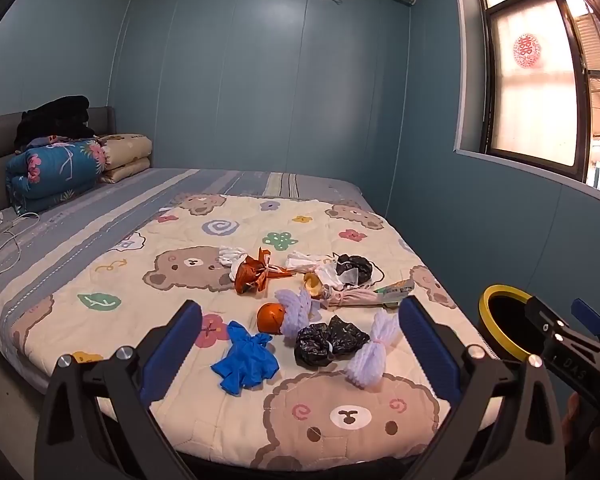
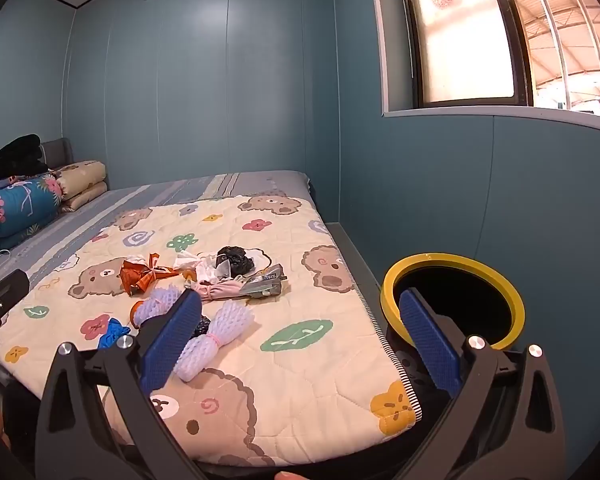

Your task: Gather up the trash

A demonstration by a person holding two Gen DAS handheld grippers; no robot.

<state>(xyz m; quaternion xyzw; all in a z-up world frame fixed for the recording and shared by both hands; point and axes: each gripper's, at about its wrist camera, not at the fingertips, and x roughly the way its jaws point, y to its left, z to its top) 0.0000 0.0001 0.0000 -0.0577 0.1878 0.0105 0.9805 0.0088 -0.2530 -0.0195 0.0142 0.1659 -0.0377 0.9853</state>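
Left wrist sees orange (image 1: 269,317), right wrist the bin's (image 2: 452,259) full rim, both tongs wide.

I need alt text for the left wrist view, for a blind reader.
Open left gripper hovers over a bear-print quilt strewn with trash: blue rubber glove, crumpled black plastic bag, white foam fruit net. A yellow-rimmed black bin stands at right.

Note the quilt (image 1: 204,280): soft stitched cloth, matt. The foam nets (image 1: 370,360) are white, ribbed and spongy. Black bags (image 1: 328,340) are thin, glossy, crumpled plastic; the glove (image 1: 246,360) is smooth blue rubber. Your pads (image 1: 172,348) are textured blue rubber on matt black plastic, with shiny metal bolts. The bin (image 2: 452,260) rim is matt yellow plastic.
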